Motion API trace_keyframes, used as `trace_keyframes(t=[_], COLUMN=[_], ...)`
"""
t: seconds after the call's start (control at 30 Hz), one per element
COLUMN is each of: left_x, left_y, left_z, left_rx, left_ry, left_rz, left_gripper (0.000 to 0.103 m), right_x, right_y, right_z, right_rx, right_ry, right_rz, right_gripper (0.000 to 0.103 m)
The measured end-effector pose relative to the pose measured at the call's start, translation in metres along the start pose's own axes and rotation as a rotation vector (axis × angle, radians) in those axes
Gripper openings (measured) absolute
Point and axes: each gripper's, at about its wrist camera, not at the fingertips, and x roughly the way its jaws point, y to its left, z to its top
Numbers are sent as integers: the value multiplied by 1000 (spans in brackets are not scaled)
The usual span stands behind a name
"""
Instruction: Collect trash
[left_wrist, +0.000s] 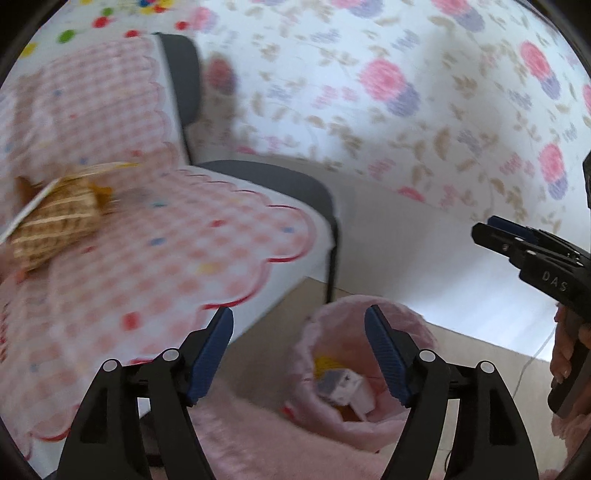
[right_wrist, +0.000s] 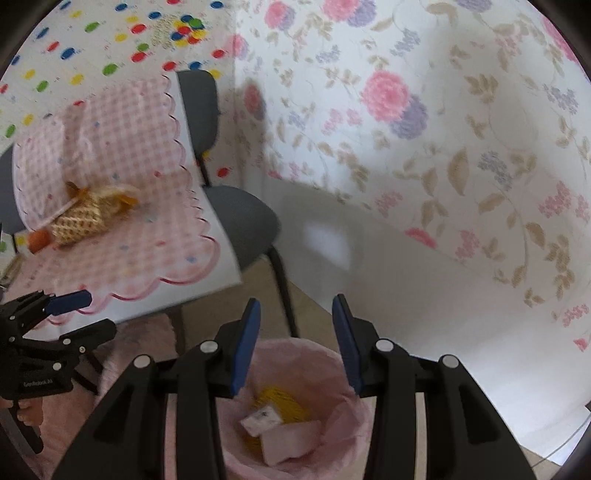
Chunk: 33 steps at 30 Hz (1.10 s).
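Observation:
On the floor below both grippers stands a bin with a pink liner. White crumpled packaging and something yellow lie inside it. My left gripper is open and holds nothing; it hangs over the bin's left rim. To its right, above the bin, my right gripper is open too, with nothing between its pads. A tan waffle-patterned wrapper lies on the table's pink checked cloth, beside a small orange thing.
A grey chair stands between the table and the flowered wall, its leg close to the bin. A fluffy pink rug lies under the table's edge. A person's hand grips the right tool.

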Motion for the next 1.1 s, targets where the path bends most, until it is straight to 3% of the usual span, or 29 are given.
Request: trace_keyframes(t=[0.23, 0.47, 0.8, 1.1], left_x=[-44, -80, -107, -111], left_y=[43, 93, 172, 217], left_z=[-3, -1, -1, 9], left_rx=[-78, -168, -310, -360], left_ry=[-41, -86, -93, -96], left_rz=[82, 222, 398, 483], left_gripper=[74, 76, 76, 76], right_x=[1, 12, 44, 71], right_y=[41, 96, 163, 209], right_z=[15, 39, 67, 101], right_rx=[-16, -73, -163, -230], right_ry=[13, 16, 25, 4], right_rz=[162, 301, 409, 459], right_gripper=[40, 40, 41, 40])
